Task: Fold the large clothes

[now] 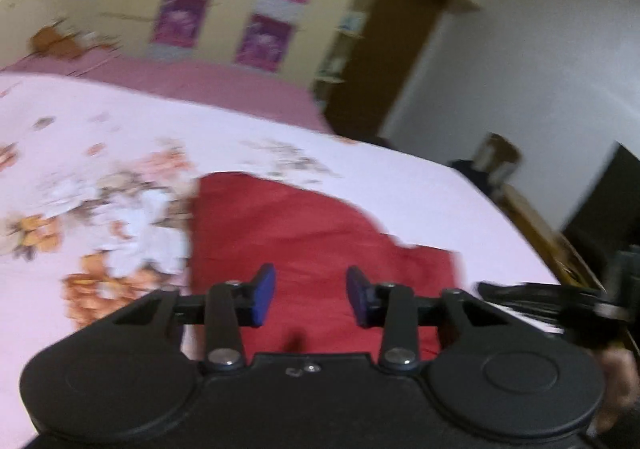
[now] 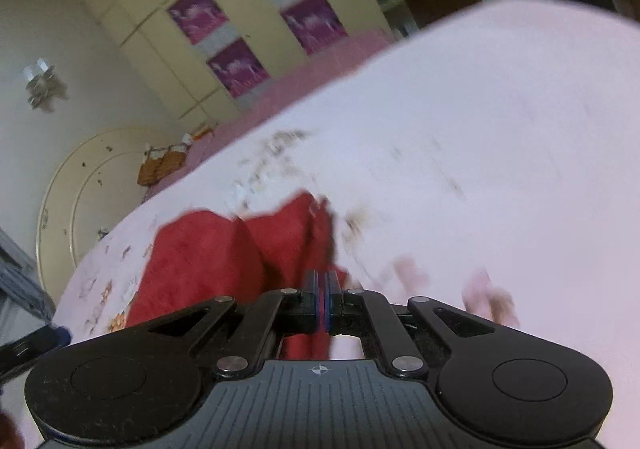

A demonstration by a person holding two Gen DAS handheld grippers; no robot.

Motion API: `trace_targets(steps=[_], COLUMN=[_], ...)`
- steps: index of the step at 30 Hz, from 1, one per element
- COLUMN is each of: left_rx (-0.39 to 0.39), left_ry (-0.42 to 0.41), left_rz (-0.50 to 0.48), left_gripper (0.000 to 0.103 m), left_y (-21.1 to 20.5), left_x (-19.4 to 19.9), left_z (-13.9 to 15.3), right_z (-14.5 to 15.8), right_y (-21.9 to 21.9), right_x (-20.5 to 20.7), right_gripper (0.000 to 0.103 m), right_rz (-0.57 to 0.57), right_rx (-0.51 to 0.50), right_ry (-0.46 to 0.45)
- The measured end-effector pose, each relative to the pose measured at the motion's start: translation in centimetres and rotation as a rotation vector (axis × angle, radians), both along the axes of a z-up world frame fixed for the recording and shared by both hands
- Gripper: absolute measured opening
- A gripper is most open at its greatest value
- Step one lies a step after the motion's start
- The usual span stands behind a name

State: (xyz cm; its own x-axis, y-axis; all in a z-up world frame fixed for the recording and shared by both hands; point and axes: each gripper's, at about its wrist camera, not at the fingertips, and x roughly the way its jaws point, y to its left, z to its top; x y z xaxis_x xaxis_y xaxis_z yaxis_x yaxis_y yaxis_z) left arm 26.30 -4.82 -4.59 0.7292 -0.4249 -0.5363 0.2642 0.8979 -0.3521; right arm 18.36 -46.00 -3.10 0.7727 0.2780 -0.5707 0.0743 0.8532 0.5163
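Observation:
A red garment (image 1: 308, 241) lies spread on the pink floral bedsheet (image 1: 100, 169). My left gripper (image 1: 311, 295) is open and empty, hovering just above the garment's near part. In the right wrist view the red garment (image 2: 224, 261) lies bunched ahead and to the left. My right gripper (image 2: 322, 299) has its jaws pressed together at the garment's right edge; red cloth shows right at and under the fingertips, but blur hides whether any is pinched. The right gripper's body also shows in the left wrist view (image 1: 568, 305).
The bed (image 2: 480, 153) fills both views, with a wooden frame edge (image 1: 536, 225) on the right. A wardrobe with purple panels (image 1: 224, 9) stands behind, a dark doorway (image 1: 384, 61) beside it. A round cream headboard (image 2: 92, 185) and baskets (image 2: 160, 165) show at the left.

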Motion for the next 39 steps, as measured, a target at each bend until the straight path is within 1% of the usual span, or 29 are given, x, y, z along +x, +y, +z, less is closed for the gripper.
trace_targets(steps=[1,2,3,4,5,6,7,8,9,10,12,13,16,17,21,24,26,28,30,32,34,35,37,39], left_rx=[-0.004,0.004,0.012,0.003,0.003,0.02,0.036,0.034,0.028,0.029,0.046,0.052,0.08,0.089,0.106,0.117,0.122,0.156,0.173,0.194,0.212,0.211,0.183,0.174], left_ry=[-0.001,0.002,0.006,0.005,0.003,0.0,-0.003,-0.007,-0.01,-0.008,-0.008,-0.009,0.007,0.009,0.057,0.095,0.114,0.116,0.126,0.122,0.11,0.098,0.045,0.015], left_rz=[-0.001,0.001,0.01,0.002,-0.005,-0.007,-0.02,-0.03,-0.041,-0.057,-0.095,-0.12,-0.19,-0.2,-0.235,-0.24,-0.242,-0.25,-0.249,-0.253,-0.237,-0.226,-0.219,-0.211], left_gripper=[0.034,0.034,0.034,0.035,0.035,0.035,0.035,0.034,0.033,0.031,0.031,0.031,0.031,0.031,0.031,0.031,0.032,0.032,0.032,0.032,0.034,0.035,0.037,0.036], left_y=[0.3,0.5,0.6,0.6,0.3,-0.2,-0.6,-0.6,-0.7,-1.8,-2.4,-2.9,-4.5,-4.9,-6.4,-6.9,-7.2,-7.7,-8.1,-8.3,-7.9,-7.5,-6.1,-4.6], left_x=[0.7,1.4,1.7,1.9,2.0,2.5,2.9,3.3,3.8,3.6,4.9,4.4,5.9,6.2,7.5,8.2,8.5,8.7,8.8,8.6,7.9,7.2,5.0,2.5], left_z=[-0.3,-0.4,-0.6,-0.8,-0.9,-1.0,-1.2,-1.5,-1.8,-1.9,-2.4,-2.0,-2.8,-3.0,-4.6,-5.8,-6.4,-6.9,-7.2,-7.0,-6.1,-5.3,-3.7,-2.6], right_z=[0.6,1.0,1.5,2.1,2.5,2.8,3.0,3.2,3.3,3.4,3.2,2.6,0.5,-0.5,-3.1,-4.7,-5.7,-6.7,-7.3,-7.3,-6.5,-5.7,-2.9,-0.8], right_y=[0.7,1.3,1.9,2.5,3.1,3.7,4.5,5.4,6.1,7.0,8.7,9.4,9.9,9.7,7.9,7.2,6.8,6.5,5.9,6.0,5.7,5.3,4.5,4.3], right_x=[0.3,0.2,0.1,0.2,0.4,0.6,0.9,1.3,1.5,2.0,2.7,3.1,4.2,4.4,4.7,5.0,5.0,5.2,5.5,5.9,5.8,5.5,3.9,2.5], right_gripper=[0.058,0.094,0.094,0.094,0.089,0.08,0.054,0.033,0.028,0.025,0.024,0.024,0.024,0.024,0.024,0.024,0.024,0.024,0.024,0.024,0.024,0.025,0.025,0.025], right_rz=[0.004,-0.01,-0.006,0.011,0.038,0.062,0.076,0.101,0.136,0.169,0.205,0.214,0.213,0.207,0.184,0.168,0.168,0.165,0.151,0.155,0.165,0.151,0.139,0.172], right_rx=[-0.032,-0.059,-0.083,-0.108,-0.116,-0.134,-0.176,-0.22,-0.241,-0.257,-0.333,-0.379,-0.423,-0.43,-0.412,-0.405,-0.382,-0.352,-0.316,-0.318,-0.316,-0.309,-0.289,-0.276], right_ry=[-0.014,-0.047,-0.104,-0.124,-0.136,-0.142,-0.132,-0.125,-0.127,-0.122,-0.099,-0.076,-0.014,0.001,0.058,0.096,0.121,0.143,0.155,0.158,0.168,0.157,0.076,0.02])
